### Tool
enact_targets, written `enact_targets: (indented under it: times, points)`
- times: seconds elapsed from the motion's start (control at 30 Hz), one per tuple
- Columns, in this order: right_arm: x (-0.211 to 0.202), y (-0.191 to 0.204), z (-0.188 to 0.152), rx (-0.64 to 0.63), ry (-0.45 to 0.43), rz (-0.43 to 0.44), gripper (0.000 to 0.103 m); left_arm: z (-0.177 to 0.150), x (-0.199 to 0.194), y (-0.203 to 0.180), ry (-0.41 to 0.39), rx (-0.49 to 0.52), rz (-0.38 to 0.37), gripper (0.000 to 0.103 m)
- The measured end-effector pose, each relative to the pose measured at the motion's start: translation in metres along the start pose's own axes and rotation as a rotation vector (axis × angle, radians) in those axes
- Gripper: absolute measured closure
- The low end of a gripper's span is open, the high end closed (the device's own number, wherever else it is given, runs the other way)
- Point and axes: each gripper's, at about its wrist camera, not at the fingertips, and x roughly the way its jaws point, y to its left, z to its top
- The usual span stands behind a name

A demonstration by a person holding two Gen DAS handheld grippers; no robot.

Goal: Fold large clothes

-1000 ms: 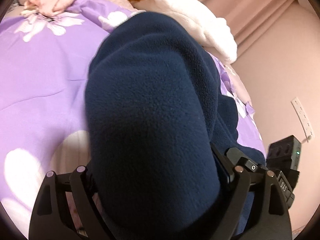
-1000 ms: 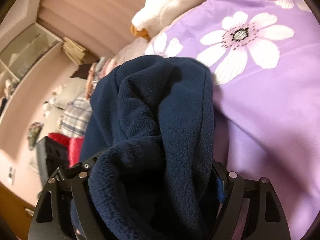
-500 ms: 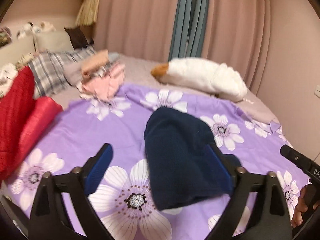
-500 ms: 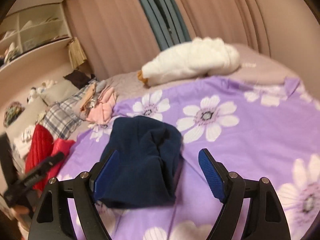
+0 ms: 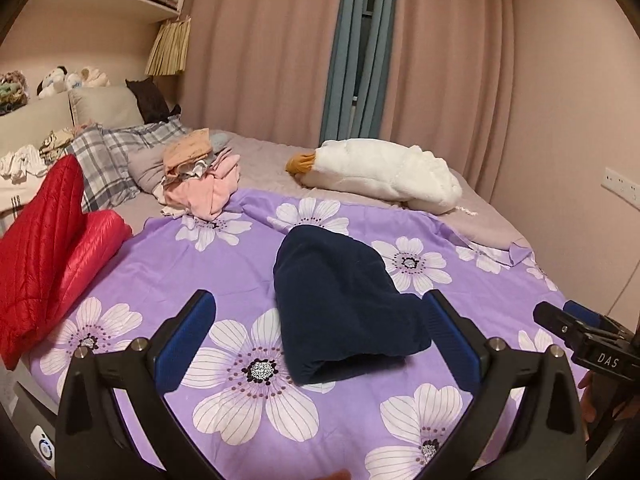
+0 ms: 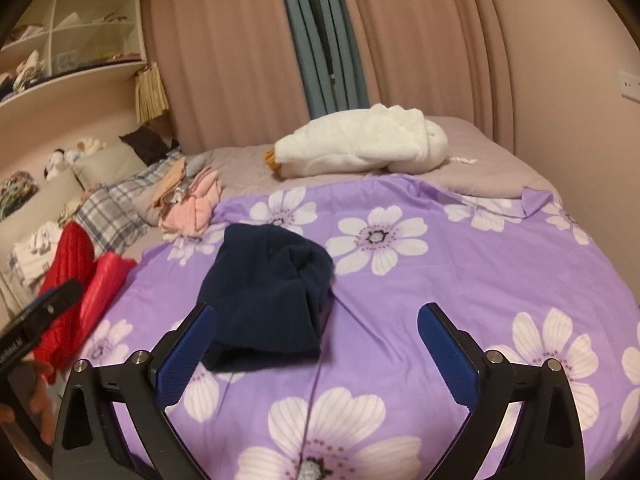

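left wrist view: the left gripper [image 5: 318, 336] stood with its blue pads spread wide and nothing gripped; the folded navy fleece garment [image 5: 344, 306] lay beyond the pads on the purple floral sheet [image 5: 224, 264], free of both. the garment formed a compact bundle near the middle of the bed, its open edge facing the camera. at the right edge of this view the tip of the right gripper [image 5: 576, 330] appeared, with part of a hand [image 5: 590, 394] behind it.

right wrist view: the right gripper [image 6: 318, 342] had its jaws opening, no cloth between them; the navy fleece garment [image 6: 268, 292] rested ahead and left of centre, its near corner hidden behind the left pad, so contact there could not be told. the left gripper [image 6: 44, 312] entered at the left edge.

surroundings: a red quilted jacket [image 5: 48, 248] lay at the sheet's left edge, well apart from the garment; a pile of pink and beige clothes [image 5: 200, 184] sat at the sheet's far edge beside a plaid pillow [image 5: 108, 156]; a white plush goose [image 5: 380, 174] lay across the far side of the bed before pink curtains [image 5: 272, 52].
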Motion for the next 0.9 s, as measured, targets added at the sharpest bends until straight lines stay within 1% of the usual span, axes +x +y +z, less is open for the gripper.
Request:
enact_targets:
  times: [0.1, 0.3, 0.43, 0.53, 0.7, 0.9]
  points:
    - [-0.004, 0.002, -0.002, -0.022, -0.002, 0.004, 0.003, -0.001, -0.005, -0.003, -0.013, 0.006, -0.006, 0.000]
    - [0.001, 0.006, -0.005, -0.036, 0.019, 0.012, 0.003, -0.002, -0.008, -0.003, -0.026, -0.012, -0.036, 0.000]
    - [0.001, 0.011, -0.010, -0.057, 0.018, -0.015, 0.003, -0.001, -0.011, -0.005, -0.029, -0.011, -0.044, 0.000]
    - [0.000, 0.011, -0.010, -0.057, 0.017, -0.016, 0.003, -0.002, -0.013, -0.005, -0.030, -0.013, -0.048, 0.000]
    - [0.001, 0.012, -0.010, -0.061, 0.028, -0.013, 0.003, -0.003, -0.016, -0.007, -0.024, 0.000, -0.043, 0.000]
    - [0.000, 0.014, -0.010, -0.067, 0.027, -0.029, 0.003, -0.003, -0.012, -0.004, 0.004, -0.030, -0.033, 0.000]
